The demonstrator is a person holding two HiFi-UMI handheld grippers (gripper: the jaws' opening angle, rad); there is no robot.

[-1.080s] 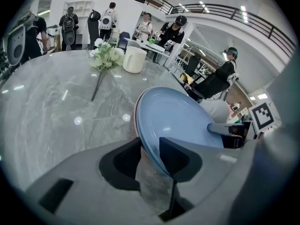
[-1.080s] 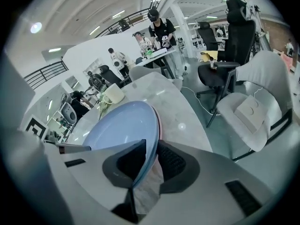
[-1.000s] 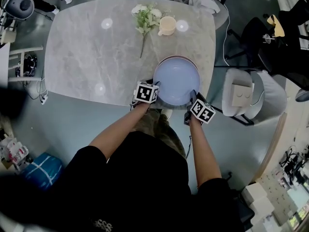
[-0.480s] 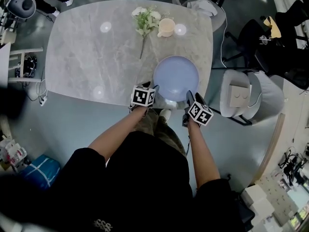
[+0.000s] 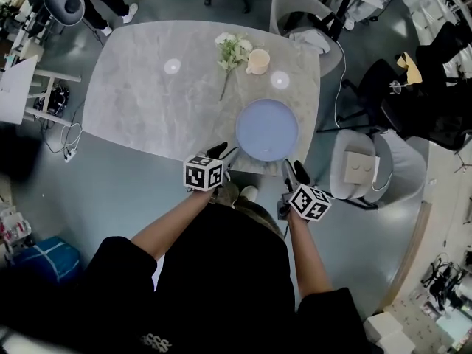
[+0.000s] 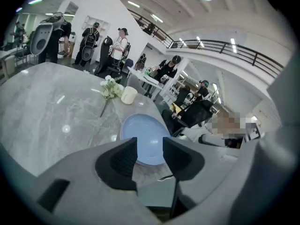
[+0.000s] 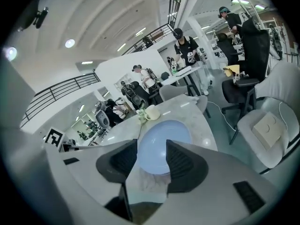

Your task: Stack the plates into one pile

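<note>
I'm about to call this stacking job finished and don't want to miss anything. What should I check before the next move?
1. Left gripper empty: ok; jaws just opened wide, then eased in slightly, nothing between them.
2. Right gripper empty: ok; jaws just opened, nothing between them.
3. Blue plate pile fully on the table: ok, but near its front edge.
4. No loose plates elsewhere: ok; only flowers and a cup.
5. Plates squarely aligned: cannot tell from above.
</note>
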